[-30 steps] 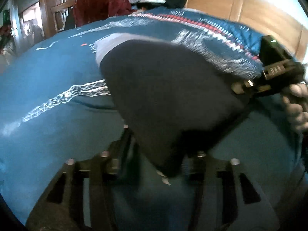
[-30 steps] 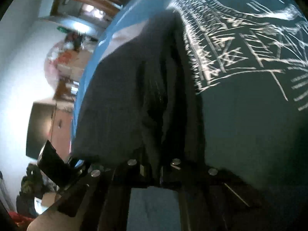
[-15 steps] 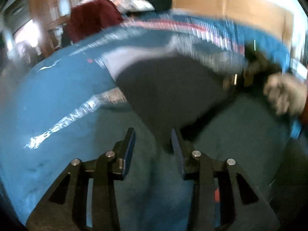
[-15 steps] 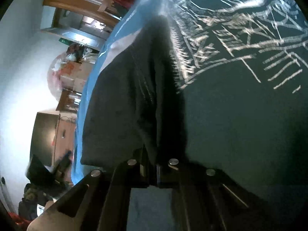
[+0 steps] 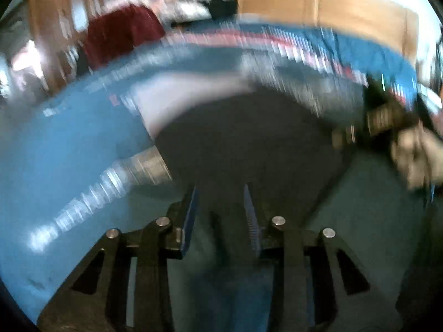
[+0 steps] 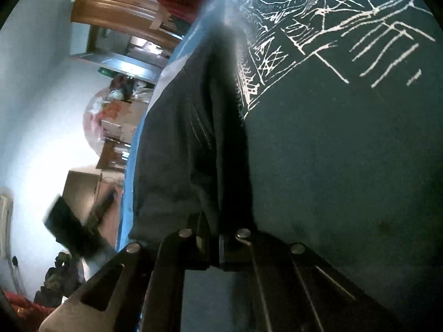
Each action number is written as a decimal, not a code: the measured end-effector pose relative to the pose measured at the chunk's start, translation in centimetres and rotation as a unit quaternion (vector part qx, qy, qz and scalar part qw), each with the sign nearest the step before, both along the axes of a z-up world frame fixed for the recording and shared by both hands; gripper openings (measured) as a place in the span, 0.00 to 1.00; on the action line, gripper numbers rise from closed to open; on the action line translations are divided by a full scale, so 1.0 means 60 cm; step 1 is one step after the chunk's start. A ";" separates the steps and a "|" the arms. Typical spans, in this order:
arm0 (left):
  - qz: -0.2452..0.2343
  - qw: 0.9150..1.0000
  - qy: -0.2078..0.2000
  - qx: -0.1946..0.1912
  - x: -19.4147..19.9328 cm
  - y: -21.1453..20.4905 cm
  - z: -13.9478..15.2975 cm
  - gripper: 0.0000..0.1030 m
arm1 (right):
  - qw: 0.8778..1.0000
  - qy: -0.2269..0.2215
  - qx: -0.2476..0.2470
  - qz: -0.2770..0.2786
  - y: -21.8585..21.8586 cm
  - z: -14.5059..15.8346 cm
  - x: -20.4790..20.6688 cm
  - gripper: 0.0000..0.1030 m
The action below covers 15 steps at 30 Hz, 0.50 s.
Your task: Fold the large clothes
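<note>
A dark grey garment (image 5: 249, 138) lies spread on the blue patterned bedcover (image 5: 69, 152), and the left wrist view is blurred by motion. My left gripper (image 5: 220, 193) is open, its fingers apart at the garment's near corner without pinching it. My right gripper (image 6: 214, 246) is shut on a bunched fold of the dark garment (image 6: 177, 144), which hangs along the bedcover (image 6: 346, 166). In the left wrist view the right gripper (image 5: 384, 121) shows at the garment's far right edge, held by a hand (image 5: 415, 160).
A wooden headboard (image 5: 332, 8) stands behind the bed. A dark red cloth (image 5: 121, 33) and a pile of mixed clothes (image 5: 188, 2) sit at the far side. Wooden furniture (image 6: 116, 5) and a white wall (image 6: 36, 83) flank the bed's left edge.
My left gripper, shut on the garment's corner a second ago, has opened and let it go. The right gripper keeps its hold on the fold and has shifted slightly.
</note>
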<state>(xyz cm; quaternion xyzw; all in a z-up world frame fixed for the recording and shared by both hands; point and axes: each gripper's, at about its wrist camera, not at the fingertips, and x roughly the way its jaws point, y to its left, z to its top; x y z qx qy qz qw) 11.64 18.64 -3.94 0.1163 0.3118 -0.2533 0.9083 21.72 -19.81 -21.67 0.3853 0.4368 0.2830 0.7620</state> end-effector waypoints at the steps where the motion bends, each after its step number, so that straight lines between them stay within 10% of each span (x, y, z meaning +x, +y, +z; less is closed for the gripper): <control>1: 0.009 1.000 -0.009 -0.003 0.029 0.001 0.003 0.34 | 1.000 -0.002 -0.001 0.000 -0.001 0.001 -0.001 0.00; 7: 0.043 0.994 0.069 0.071 0.215 -0.039 -0.133 0.39 | 1.000 -0.012 0.007 0.005 -0.002 -0.003 -0.006 0.00; 15: 0.037 0.999 0.013 0.005 0.294 -0.033 -0.039 0.33 | 1.000 -0.022 0.016 0.007 -0.004 -0.010 -0.012 0.00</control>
